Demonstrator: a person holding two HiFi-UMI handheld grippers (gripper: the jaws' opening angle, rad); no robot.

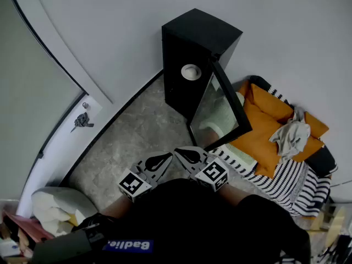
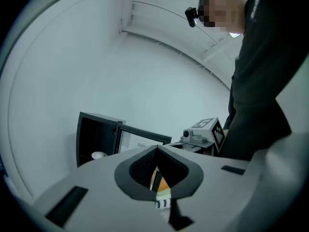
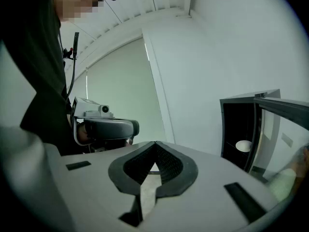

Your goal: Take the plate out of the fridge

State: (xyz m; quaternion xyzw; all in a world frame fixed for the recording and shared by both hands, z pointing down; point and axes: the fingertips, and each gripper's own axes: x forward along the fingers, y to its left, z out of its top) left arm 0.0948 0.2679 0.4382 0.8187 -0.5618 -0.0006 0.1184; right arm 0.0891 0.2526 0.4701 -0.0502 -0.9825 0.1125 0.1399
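Black fridge (image 1: pixel 187 43) on the floor, door (image 1: pixel 220 106) standing open to expose the white plate (image 1: pixel 191 72) inside; left gripper (image 1: pixel 165 159) and right gripper (image 1: pixel 181 153), both closed and empty, wait well short of it, apparently before the reach.

Black top (image 1: pixel 192 219); grey left tool (image 1: pixel 168 157) and right tool (image 1: pixel 180 152), square-marked.
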